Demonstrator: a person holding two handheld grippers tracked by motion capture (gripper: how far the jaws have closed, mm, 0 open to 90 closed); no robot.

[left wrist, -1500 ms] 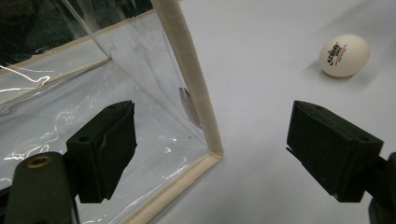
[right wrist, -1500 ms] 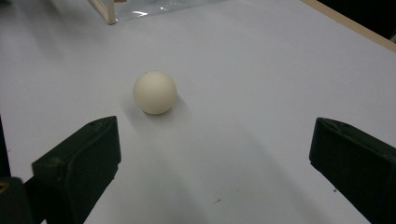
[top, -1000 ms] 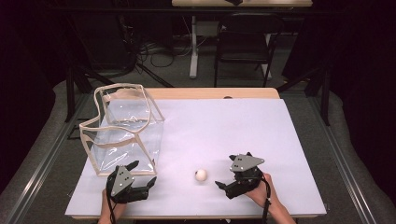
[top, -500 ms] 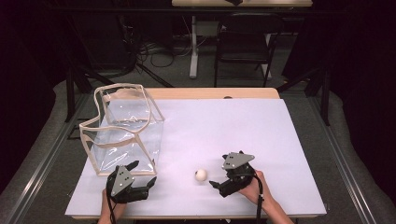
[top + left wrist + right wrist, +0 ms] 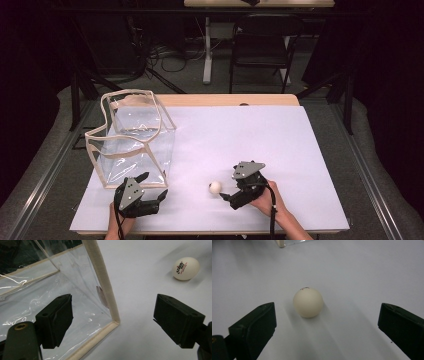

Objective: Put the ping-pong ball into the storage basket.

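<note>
1 table-tennis ball [image 5: 308, 302] lies on the white table cover [image 5: 280, 145], ahead of my right gripper [image 5: 227, 192] and a little left of centre in its gap; those jaws are spread wide and hold nothing. My left gripper [image 5: 152, 187] is also wide open and empty, sitting at the near corner of the clear plastic bag [image 5: 132, 137], with the cream-trimmed corner edge [image 5: 103, 287] running up between its jaws in the left gripper view. I count 1 ball, 1 bag, 2 grippers. I judge the ball very light, hard, smooth and quick to roll, so I would close across its widest part, gently and squarely. The bag looks thin and floppy; its stitched trim seems the firmest hold.
</note>
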